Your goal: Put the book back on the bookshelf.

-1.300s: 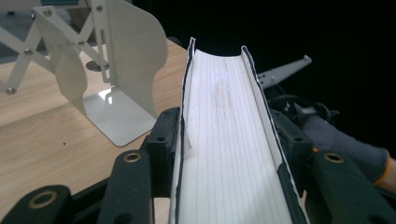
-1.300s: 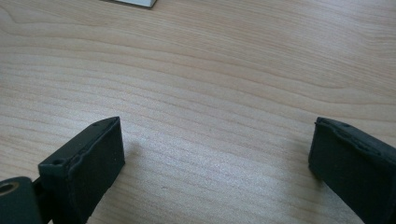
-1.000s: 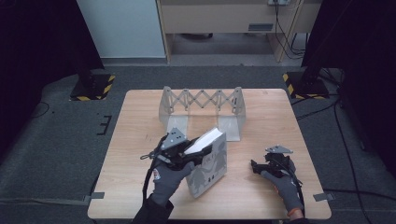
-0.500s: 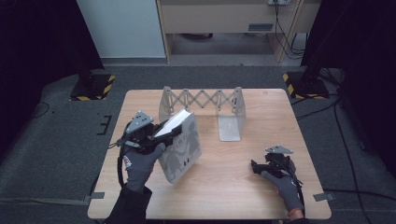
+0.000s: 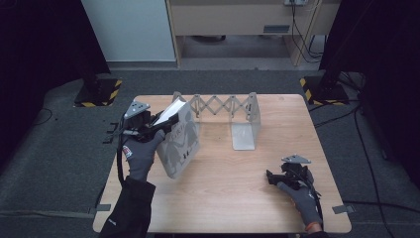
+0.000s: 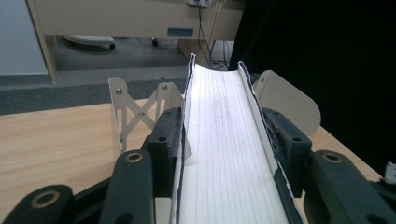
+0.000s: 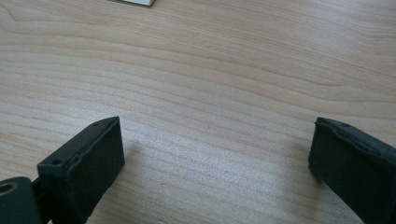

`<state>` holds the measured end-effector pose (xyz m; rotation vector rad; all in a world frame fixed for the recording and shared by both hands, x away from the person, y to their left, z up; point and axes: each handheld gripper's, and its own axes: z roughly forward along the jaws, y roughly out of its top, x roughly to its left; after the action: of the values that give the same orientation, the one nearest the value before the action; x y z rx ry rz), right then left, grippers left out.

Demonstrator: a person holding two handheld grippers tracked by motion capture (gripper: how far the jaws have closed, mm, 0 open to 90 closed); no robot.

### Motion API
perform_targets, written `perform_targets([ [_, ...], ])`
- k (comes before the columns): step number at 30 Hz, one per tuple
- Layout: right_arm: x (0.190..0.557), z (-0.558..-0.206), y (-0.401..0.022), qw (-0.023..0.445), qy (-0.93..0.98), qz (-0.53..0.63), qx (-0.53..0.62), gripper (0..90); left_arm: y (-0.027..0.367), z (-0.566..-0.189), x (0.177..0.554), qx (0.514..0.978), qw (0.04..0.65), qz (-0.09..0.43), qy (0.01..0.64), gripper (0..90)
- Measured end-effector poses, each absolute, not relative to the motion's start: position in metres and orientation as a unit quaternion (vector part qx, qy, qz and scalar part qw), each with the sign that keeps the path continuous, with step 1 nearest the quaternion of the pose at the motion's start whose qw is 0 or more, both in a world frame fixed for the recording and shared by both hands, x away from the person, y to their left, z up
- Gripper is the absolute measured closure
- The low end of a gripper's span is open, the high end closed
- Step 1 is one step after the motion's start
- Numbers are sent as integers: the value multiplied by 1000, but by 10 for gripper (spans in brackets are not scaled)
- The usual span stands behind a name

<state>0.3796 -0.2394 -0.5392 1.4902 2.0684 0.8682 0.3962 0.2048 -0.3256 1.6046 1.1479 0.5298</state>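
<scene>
My left gripper [image 5: 159, 125] is shut on a grey book [image 5: 179, 141], held upright and tilted over the left part of the table. In the left gripper view the book's white page edge [image 6: 224, 144] runs between the two black jaws. A pale expandable book rack [image 5: 225, 106] stands at the back middle of the table, and its end plate and lattice [image 6: 140, 109] rise just behind the book. My right gripper [image 5: 270, 177] rests low at the front right, open, with bare wood between its fingertips [image 7: 88, 163].
The wooden table [image 5: 228, 198] has free surface in the middle and front. The rack's flat base plate [image 5: 244, 136] lies right of centre. Dark floor, black stands with hazard-striped feet [image 5: 96, 94] and a cabinet lie beyond the table.
My left gripper has carried the book from the table's middle to the left and then back toward the rack's left end. The right gripper has stayed put.
</scene>
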Motion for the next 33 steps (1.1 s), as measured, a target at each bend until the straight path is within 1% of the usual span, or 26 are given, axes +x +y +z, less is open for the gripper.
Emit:
perform_targets([
  [10,380,-539,-239,222,749,315,539,37,192,-323,418,665,515,250,479,518],
  [14,380,-539,-239,222,749,315,539,37,191,-323,430,656,510,264,490,518],
  [24,380,-539,-240,221,749,315,539,37,189,-337,454,652,491,283,504,517],
  [33,381,-539,-240,222,750,316,537,37,174,-347,475,655,477,294,506,517],
])
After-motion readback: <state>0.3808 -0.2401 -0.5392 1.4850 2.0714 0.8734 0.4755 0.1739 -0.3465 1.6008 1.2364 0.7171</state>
